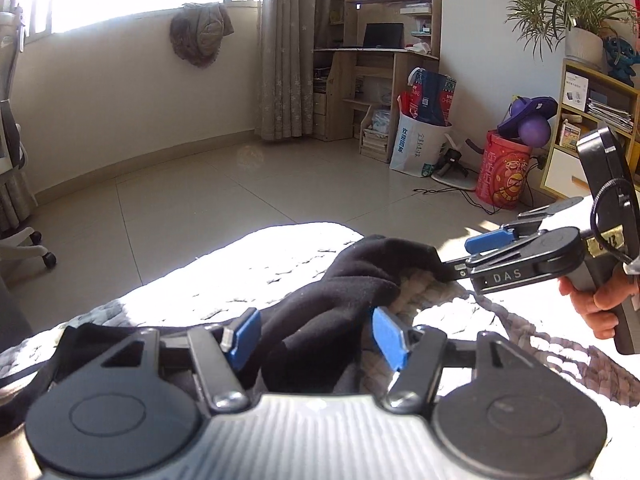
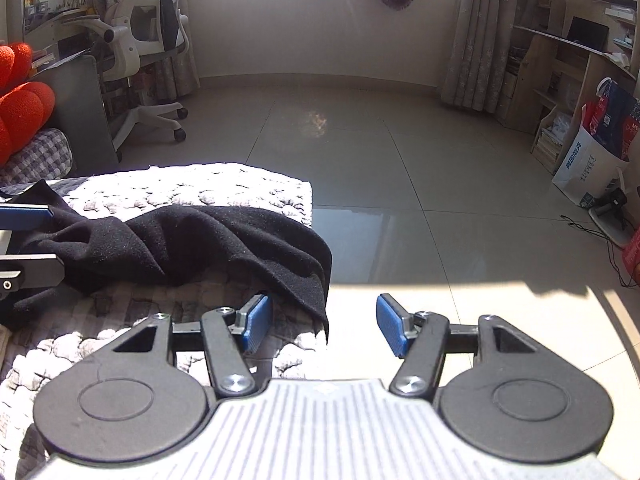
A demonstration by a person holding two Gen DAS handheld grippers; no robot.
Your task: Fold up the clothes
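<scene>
A black garment (image 1: pixel 344 288) lies bunched on a quilted grey-white blanket (image 1: pixel 248 272). My left gripper (image 1: pixel 316 334) is open, its blue pads on either side of a fold of the garment. My right gripper (image 2: pixel 324 326) is open at the blanket's corner, the garment's hanging edge (image 2: pixel 308 280) between its pads. In the left wrist view the right gripper (image 1: pixel 472 254) reaches in from the right with its tips at the garment's far end. In the right wrist view the garment (image 2: pixel 192 240) spreads left toward the left gripper's finger (image 2: pixel 24 216).
Tiled floor (image 2: pixel 380 160) lies beyond the blanket's edge. A white office chair (image 2: pixel 136 60) and red cushion (image 2: pixel 20 92) stand at left. A wooden desk (image 1: pixel 376 68), shopping bags (image 1: pixel 420 132), red bucket (image 1: pixel 504 172) and shelf with plant (image 1: pixel 584 40) line the far right.
</scene>
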